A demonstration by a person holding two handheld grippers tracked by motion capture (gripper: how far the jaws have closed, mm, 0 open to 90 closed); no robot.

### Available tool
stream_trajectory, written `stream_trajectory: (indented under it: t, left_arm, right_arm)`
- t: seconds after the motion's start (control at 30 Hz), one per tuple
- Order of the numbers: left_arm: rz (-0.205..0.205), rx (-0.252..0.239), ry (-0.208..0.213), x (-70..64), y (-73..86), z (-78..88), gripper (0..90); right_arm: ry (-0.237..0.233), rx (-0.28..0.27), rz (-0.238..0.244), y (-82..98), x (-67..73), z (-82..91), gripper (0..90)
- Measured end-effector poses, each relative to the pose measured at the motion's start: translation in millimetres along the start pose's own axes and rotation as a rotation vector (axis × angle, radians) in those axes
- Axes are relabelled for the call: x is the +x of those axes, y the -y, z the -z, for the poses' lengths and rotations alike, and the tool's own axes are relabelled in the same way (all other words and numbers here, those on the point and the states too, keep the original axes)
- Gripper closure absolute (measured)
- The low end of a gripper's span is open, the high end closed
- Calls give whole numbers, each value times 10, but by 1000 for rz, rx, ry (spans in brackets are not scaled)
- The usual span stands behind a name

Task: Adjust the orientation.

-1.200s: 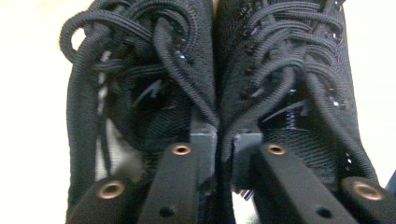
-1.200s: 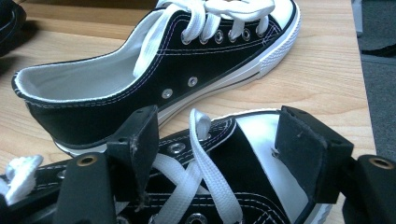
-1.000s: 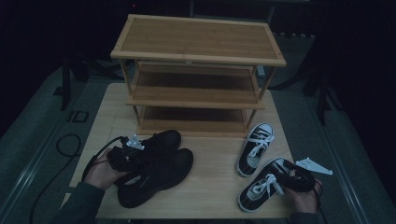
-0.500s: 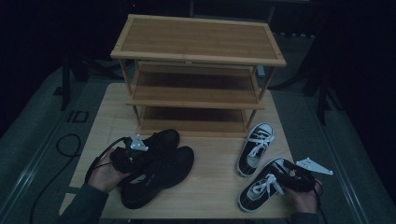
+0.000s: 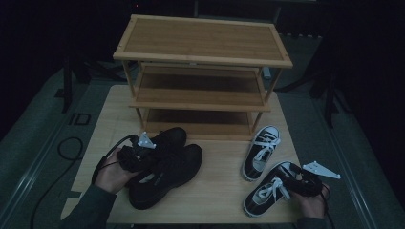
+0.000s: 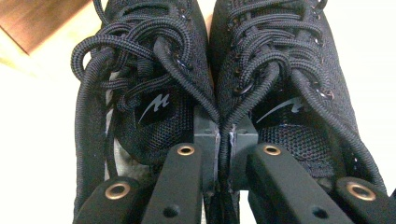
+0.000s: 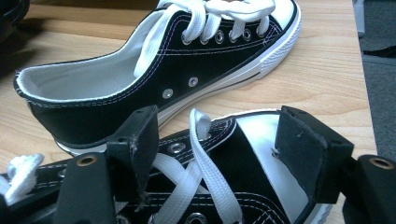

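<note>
Black shoes, pinched together, have shifted slightly.

Two all-black mesh trainers, black laces, small silver-white swoosh logo on each tongue. Black canvas sneakers with white laces, white stitching, white rubber toe caps and soles: one nearer the rack, one at the table edge, silver eyelets on both. Honey-brown bamboo rack, pale wood-grain table. Black jaws, brass-coloured rivets on the left gripper.
</note>
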State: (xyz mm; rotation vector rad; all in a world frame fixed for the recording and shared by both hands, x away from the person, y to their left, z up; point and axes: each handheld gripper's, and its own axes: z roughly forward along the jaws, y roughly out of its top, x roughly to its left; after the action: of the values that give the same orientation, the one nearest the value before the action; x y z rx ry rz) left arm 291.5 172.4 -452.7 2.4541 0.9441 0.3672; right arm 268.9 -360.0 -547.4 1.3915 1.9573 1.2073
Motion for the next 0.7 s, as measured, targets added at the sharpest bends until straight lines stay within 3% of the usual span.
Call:
stream_trajectory:
  t: [0.47,0.7]
  left_arm:
    - [29,7,-12,-16,-203,-131,857]
    - [68,0,-10,-10,-290,-197,857]
  right_arm:
    - [-1,0,1,1,-3,1,302]
    - [0,0,2,0,-4,1,302]
